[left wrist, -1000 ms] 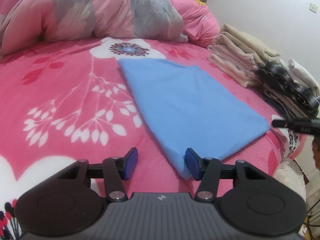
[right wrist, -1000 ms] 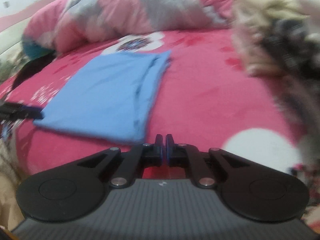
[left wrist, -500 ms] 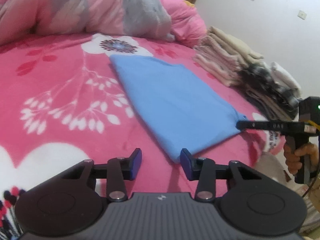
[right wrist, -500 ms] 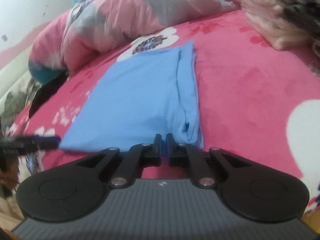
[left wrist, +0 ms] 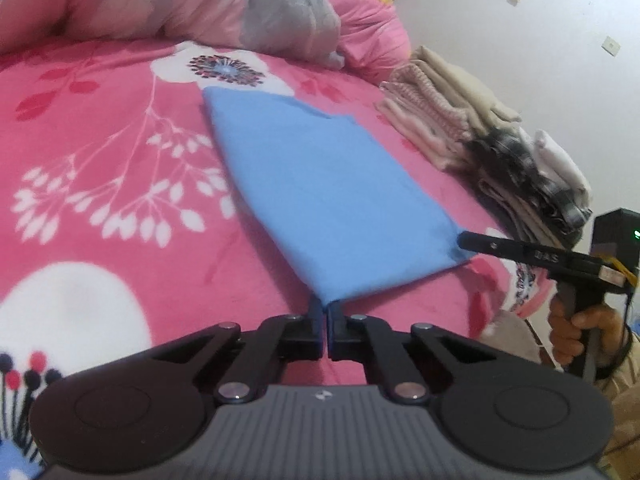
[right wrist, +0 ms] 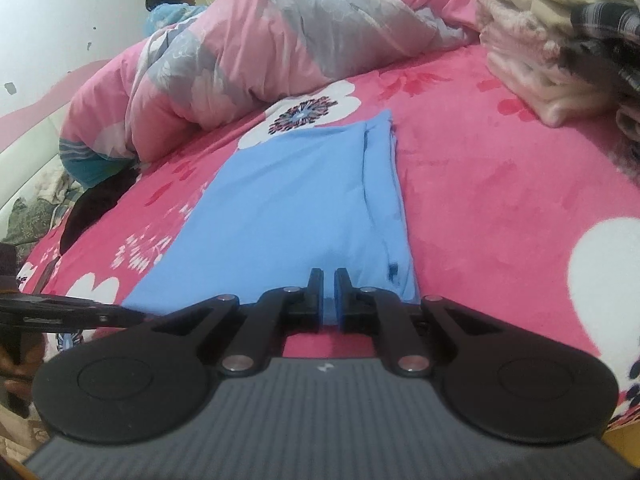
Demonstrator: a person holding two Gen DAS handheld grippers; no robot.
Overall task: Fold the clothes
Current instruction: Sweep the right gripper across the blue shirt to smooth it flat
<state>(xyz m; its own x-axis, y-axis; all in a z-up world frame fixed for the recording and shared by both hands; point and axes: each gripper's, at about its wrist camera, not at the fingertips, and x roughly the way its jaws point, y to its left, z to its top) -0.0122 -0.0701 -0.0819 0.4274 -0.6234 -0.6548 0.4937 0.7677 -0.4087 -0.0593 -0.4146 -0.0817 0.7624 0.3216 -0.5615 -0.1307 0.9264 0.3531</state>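
Both tools pinch blue cloth (left wrist: 320,196) on pink bedspread (left wrist: 100,120).

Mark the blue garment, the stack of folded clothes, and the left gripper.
blue garment (left wrist: 320,184): left wrist view, middle of the top layer.
stack of folded clothes (left wrist: 448,120): left wrist view, pink knit piece.
left gripper (left wrist: 325,320): left wrist view, between fingertips.

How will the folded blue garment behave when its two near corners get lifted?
The blue garment is probably floppy: it lies thin and flat on the pink blanket, so the middle should sag. It looks light. Its loose layered edge may slide apart.
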